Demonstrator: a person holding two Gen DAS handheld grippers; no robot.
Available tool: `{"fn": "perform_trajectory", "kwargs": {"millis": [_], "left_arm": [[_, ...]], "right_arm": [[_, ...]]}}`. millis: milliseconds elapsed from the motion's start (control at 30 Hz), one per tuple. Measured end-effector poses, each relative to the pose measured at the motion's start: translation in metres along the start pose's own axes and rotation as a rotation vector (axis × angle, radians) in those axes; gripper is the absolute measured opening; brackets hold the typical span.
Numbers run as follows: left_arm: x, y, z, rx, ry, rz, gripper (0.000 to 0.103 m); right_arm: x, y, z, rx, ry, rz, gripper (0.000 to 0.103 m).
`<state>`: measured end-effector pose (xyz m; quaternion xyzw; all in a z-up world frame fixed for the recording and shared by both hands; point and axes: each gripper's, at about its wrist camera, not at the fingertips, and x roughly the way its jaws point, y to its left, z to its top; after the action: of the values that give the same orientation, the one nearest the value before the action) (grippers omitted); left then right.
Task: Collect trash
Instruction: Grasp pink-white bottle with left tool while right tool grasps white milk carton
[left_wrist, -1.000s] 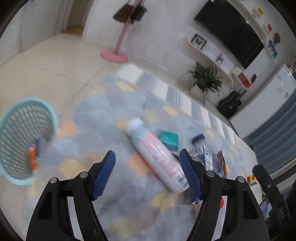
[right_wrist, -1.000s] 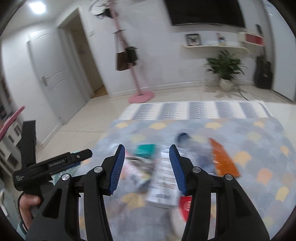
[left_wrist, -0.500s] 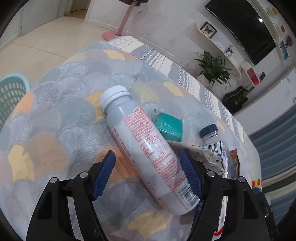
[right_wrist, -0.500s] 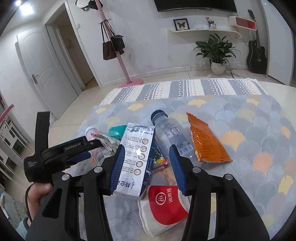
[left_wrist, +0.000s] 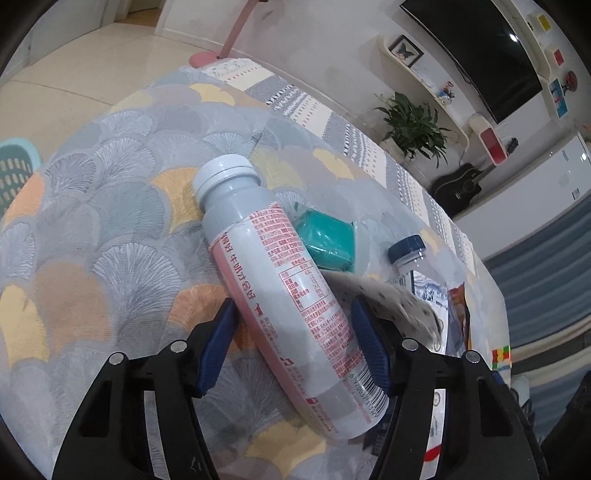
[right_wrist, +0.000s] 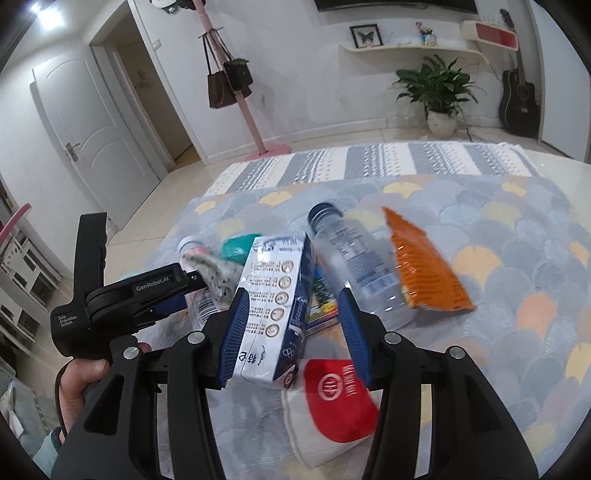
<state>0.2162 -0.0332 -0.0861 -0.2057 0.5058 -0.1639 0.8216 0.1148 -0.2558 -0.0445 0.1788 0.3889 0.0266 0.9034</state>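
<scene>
A grey bottle with a pink-red label (left_wrist: 280, 295) lies on the patterned tablecloth (left_wrist: 110, 206). My left gripper (left_wrist: 295, 332) is open with its jaws on either side of the bottle's lower half. A white and blue milk carton (right_wrist: 275, 306) lies in the trash pile. My right gripper (right_wrist: 291, 332) is open, the carton against its left pad. A clear bottle with a dark blue cap (right_wrist: 354, 258), an orange snack bag (right_wrist: 424, 273), a teal packet (left_wrist: 325, 236) and a red and white wrapper (right_wrist: 340, 398) lie around them.
A light blue mesh basket (left_wrist: 14, 166) stands on the floor left of the table. The left gripper's body (right_wrist: 122, 295) and the hand holding it show left of the carton. A spotted crumpled wrapper (left_wrist: 391, 299) lies by the grey bottle. A colourful cube (left_wrist: 501, 357) sits at the right table edge.
Both grippers have moved down and forward into the trash pile. The left one now straddles the grey bottle; the right one has closed in on the milk carton. The basket slid out left.
</scene>
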Motion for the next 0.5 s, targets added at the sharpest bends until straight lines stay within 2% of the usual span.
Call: {"fn": "perform_trajectory", "kwargs": {"millis": [167,333,433,500], "left_arm": [[-0.014,0.010,0.003,0.038,0.042,0.034,0.053],[-0.030,0.023,0.002,0.127,0.118,0.084,0.052],[-0.040,0.028,-0.002,0.189,0.125,0.142,0.052],[-0.043,0.030,-0.003,0.206,0.113,0.153,0.053]], "right_arm": [[0.012,0.008,-0.003,0.002,0.044,0.002,0.051],[0.025,0.014,-0.006,0.019,0.082,0.008,0.053],[0.030,0.015,-0.007,0.034,0.091,0.010,0.053],[0.031,0.016,-0.006,0.040,0.092,0.008,0.053]]}}
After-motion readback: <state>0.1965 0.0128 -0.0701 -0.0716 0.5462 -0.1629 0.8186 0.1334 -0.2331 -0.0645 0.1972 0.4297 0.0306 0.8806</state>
